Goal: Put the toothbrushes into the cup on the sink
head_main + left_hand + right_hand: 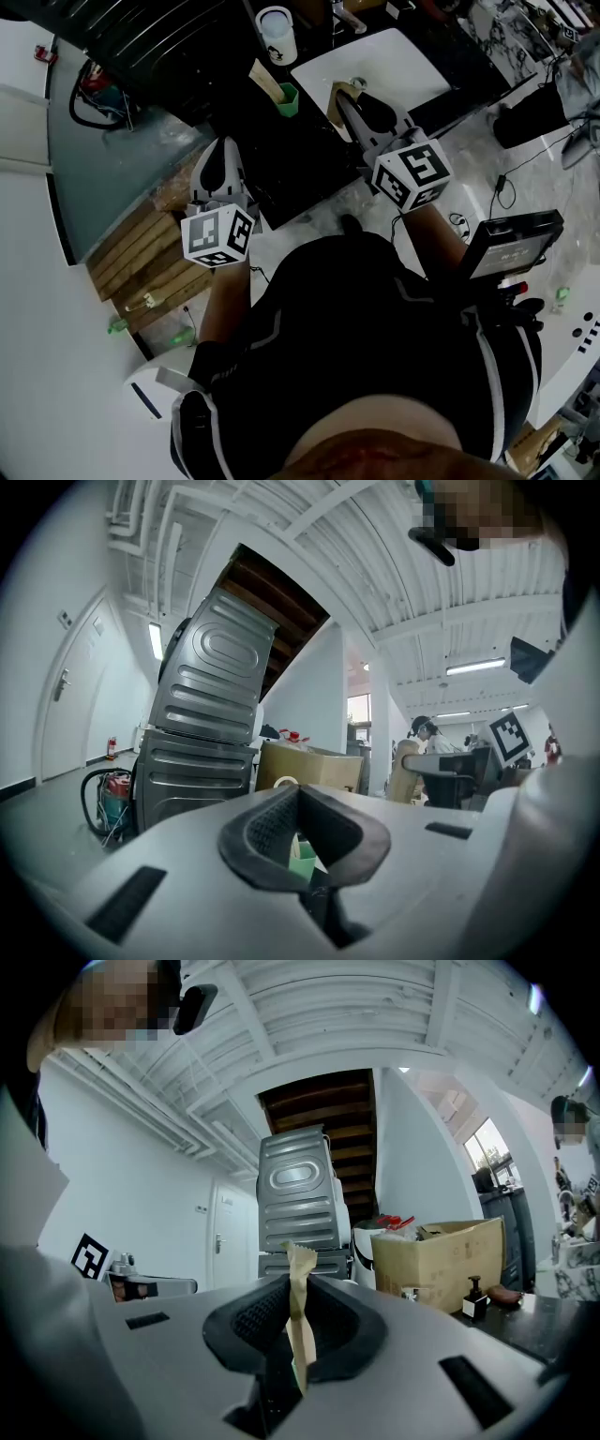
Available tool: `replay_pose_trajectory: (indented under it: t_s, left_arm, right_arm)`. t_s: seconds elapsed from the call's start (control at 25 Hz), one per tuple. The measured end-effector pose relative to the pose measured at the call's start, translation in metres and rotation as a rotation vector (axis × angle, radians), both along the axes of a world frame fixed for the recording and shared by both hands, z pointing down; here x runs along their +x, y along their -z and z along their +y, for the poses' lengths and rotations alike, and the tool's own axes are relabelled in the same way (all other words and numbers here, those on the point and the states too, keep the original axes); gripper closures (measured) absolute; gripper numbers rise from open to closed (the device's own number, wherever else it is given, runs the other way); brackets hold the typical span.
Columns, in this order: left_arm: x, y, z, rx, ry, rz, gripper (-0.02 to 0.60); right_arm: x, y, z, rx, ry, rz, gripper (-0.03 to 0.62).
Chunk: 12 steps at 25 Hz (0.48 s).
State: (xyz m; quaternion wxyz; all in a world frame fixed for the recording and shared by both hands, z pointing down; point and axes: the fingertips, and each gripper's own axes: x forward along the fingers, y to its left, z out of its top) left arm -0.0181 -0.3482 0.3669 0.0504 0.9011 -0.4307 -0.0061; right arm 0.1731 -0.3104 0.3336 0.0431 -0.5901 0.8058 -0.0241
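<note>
Toothbrush [298,1274], wrapped in brown paper, stands upright between the black ribbed pads of the right tool [296,1330], which is clamped on it. The crimped top of the wrapper rises above the pads.

In the head view, the right tool [354,105] points forward at the near left edge of a white sink [398,66], and the tan wrapper shows at its tip. The sink is set in a dark table [281,164]. A green cup [288,98] stands on the table just beside the sink's left edge, near the right tool but apart from it. A 2nd toothbrush [264,79], also in a pale wrapper, leans out of the cup toward the upper left.

The left tool [221,161] is held at the table's near left edge, well to the left of the cup. In the left gripper view, the left tool [302,822] has its 2 jaws closed together with nothing held. The green cup [302,862] shows small beyond the pads.

A white cup [277,36] stands farther back. Behind, the right gripper view shows 2 stacked grey metal machines [300,1190] and a cardboard box [439,1258].
</note>
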Motion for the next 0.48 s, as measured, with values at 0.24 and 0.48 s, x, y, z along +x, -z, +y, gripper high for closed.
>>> replay_pose_trajectory:
  t_s: [0.24, 0.48]
  left_arm:
    - [-0.009, -0.003, 0.003, -0.011, 0.054, -0.009, 0.575]
    - [-0.02, -0.009, 0.006, -0.028, 0.146, -0.025, 0.575]
  right_arm:
    - [-0.01, 0.007, -0.037, 0.01, 0.063, -0.006, 0.537]
    - [-0.023, 0.008, -0.08, 0.012, 0.148, -0.014, 0.537]
